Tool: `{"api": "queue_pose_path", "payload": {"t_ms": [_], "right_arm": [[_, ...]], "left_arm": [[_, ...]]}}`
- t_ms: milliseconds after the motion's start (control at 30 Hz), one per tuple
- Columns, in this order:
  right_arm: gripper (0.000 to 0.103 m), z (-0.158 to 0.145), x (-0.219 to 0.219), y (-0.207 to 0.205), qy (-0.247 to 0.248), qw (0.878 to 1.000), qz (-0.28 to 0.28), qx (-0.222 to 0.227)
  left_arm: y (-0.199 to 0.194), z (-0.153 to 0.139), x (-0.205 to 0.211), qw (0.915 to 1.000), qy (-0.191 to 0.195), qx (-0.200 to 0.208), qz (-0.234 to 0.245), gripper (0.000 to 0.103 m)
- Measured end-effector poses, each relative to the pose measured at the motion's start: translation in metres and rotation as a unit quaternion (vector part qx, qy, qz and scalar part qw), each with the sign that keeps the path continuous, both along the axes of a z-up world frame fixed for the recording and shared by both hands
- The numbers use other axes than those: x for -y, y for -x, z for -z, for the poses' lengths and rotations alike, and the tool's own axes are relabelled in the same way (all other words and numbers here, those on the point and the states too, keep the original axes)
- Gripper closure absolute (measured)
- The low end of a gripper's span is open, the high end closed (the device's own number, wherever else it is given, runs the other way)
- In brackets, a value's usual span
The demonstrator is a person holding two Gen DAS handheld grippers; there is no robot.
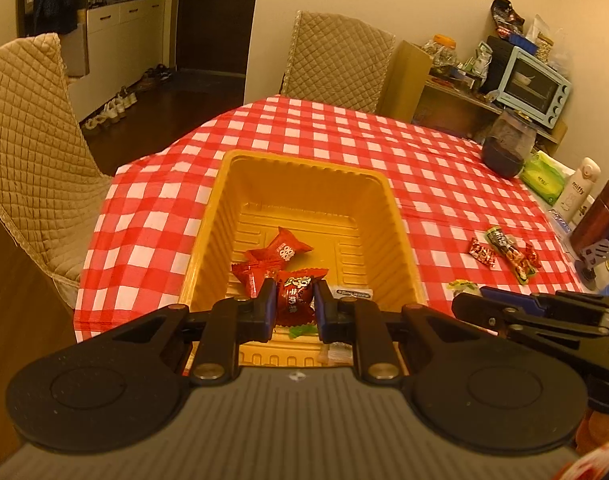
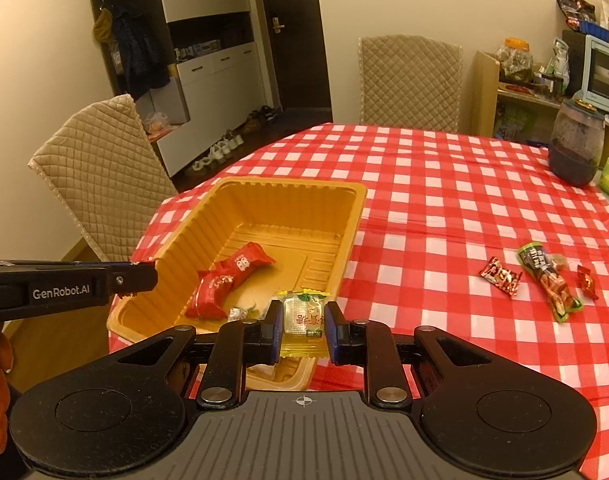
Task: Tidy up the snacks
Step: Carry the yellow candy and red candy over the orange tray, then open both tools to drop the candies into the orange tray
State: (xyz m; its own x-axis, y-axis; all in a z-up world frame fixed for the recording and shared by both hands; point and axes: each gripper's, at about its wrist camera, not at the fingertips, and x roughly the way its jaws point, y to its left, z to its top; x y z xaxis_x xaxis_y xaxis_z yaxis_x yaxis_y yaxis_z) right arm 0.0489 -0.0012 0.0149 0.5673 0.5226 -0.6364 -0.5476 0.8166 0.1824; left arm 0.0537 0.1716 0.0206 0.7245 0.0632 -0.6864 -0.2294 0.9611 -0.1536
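Note:
A yellow plastic tray (image 1: pixel 304 160) sits on the red checked tablecloth, with two red candies (image 1: pixel 282 250) and small wrapped pieces on its floor. My left gripper (image 1: pixel 294 286) is shut on a red candy (image 1: pixel 294 306) above the tray's near end. Hovering over the tray's near right corner (image 2: pixel 288 184), my right gripper (image 2: pixel 303 306) is shut on a clear yellow snack packet (image 2: pixel 302 320). Each gripper shows in the other's view: the right gripper (image 1: pixel 470 298) beside the tray, the left gripper (image 2: pixel 154 274) at the tray's left wall. Loose on the cloth lie a red candy (image 2: pixel 500 276), a long green packet (image 2: pixel 548 282) and a small red sweet (image 2: pixel 587 280).
Quilted chairs (image 2: pixel 104 168) stand at the table's left and far side (image 2: pixel 410 80). At the right edge stand a dark jar (image 2: pixel 576 148), a green tissue pack (image 1: pixel 542 178), a white bottle (image 1: pixel 578 190) and a brown box (image 1: pixel 598 220). Behind is a shelf with a blue toaster oven (image 1: pixel 534 86).

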Motion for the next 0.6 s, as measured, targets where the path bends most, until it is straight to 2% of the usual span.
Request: {"api": "queue_pose_path", "payload": {"t_ms": [200,233,300,433,600], "right_arm": [[0.081,0.007,-0.005,-0.007,0.000,1.000,0.002,-0.006],[0.081,0.008,-0.005,-0.008,-0.001,1.000,0.002,-0.007],[0.081,0.009,-0.005,-0.009,-0.001,1.000,0.002,-0.009],[0.081,0.012,-0.004,-0.011,-0.002,1.000,0.006,-0.012],[0.081,0.012,-0.004,-0.013,-0.008,1.000,0.007,-0.016]], "left_arm": [[-0.014,0.010,-0.003,1.0000,0.002,-0.005,0.004,0.084],[-0.016,0.012,-0.004,1.0000,0.005,-0.007,0.001,0.083],[-0.019,0.015,-0.006,0.9999,0.011,-0.009,-0.003,0.072],[-0.018,0.013,-0.012,0.9999,0.008,-0.008,-0.011,0.071],[-0.012,0.009,-0.021,0.9995,0.004,-0.010,-0.029,0.063]]}}
